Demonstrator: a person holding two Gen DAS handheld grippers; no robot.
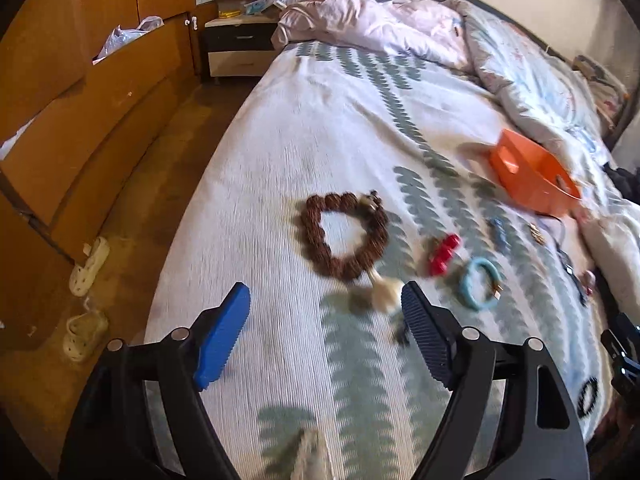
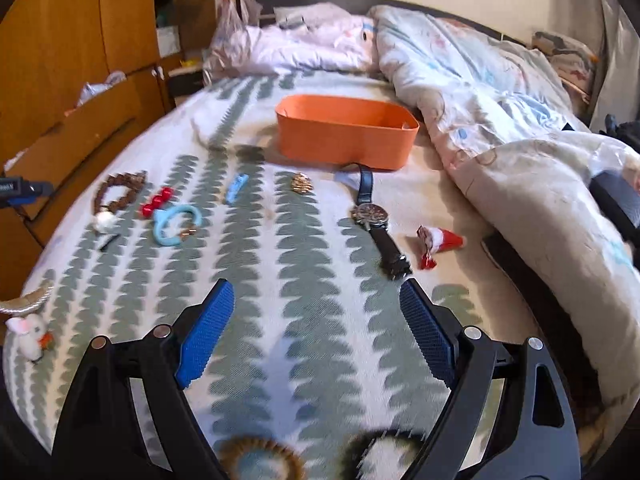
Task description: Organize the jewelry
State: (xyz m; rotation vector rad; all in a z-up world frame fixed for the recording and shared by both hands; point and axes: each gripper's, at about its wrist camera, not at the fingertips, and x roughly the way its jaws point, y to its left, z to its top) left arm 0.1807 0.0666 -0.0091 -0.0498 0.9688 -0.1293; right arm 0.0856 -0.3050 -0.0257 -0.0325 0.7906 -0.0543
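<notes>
Jewelry lies spread on the bedspread. A brown bead bracelet [image 1: 344,236] with a white tassel [image 1: 386,292] lies just ahead of my open, empty left gripper [image 1: 326,300]. Beside it are a red clip [image 1: 442,254], a light blue bangle [image 1: 480,284] and a small blue clip [image 1: 498,232]. The orange bin [image 2: 346,130] stands further back; it also shows in the left wrist view [image 1: 532,172]. My right gripper [image 2: 316,300] is open and empty, short of a black wristwatch [image 2: 372,216]. A gold brooch [image 2: 302,183] and a red-and-white hat trinket [image 2: 440,240] lie near the watch.
A rumpled duvet [image 2: 500,120] covers the bed's right side and back. Wooden wardrobe and drawers [image 1: 80,120] stand left, with sandals [image 1: 90,260] on the floor. A bunny hair tie [image 2: 28,330], a brown scrunchie [image 2: 260,460] and a dark furry tie [image 2: 384,452] lie near the bed's front edge.
</notes>
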